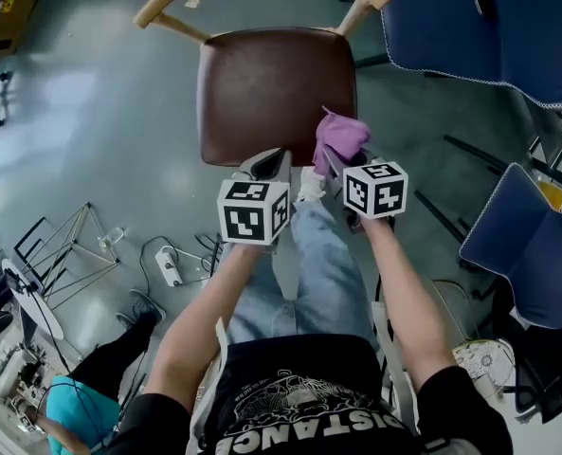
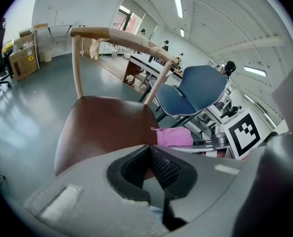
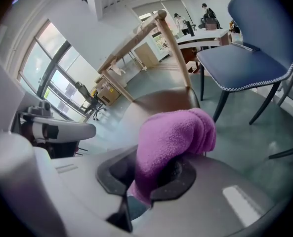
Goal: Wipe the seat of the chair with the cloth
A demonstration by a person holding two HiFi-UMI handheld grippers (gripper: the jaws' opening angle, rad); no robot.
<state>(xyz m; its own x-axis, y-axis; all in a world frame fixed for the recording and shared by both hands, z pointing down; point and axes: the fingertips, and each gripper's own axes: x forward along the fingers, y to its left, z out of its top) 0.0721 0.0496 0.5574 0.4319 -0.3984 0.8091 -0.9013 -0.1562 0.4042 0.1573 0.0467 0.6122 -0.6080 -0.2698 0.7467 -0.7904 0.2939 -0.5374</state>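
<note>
Holds cloth (image 1: pixel 340 138) in right claw (image 1: pixel 331 163) over seat's (image 1: pixel 262 83) near-right corner (contact unclear); left claw (image 1: pixel 267 165) pinched together, empty. Seems about to start wiping; calls for pressing down, sweeping across.

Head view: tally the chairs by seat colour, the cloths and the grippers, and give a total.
Brown-seated chair: 1
Blue chairs: 2
Purple cloth: 1
Grippers, left gripper and right gripper: 2
Total: 6
</note>
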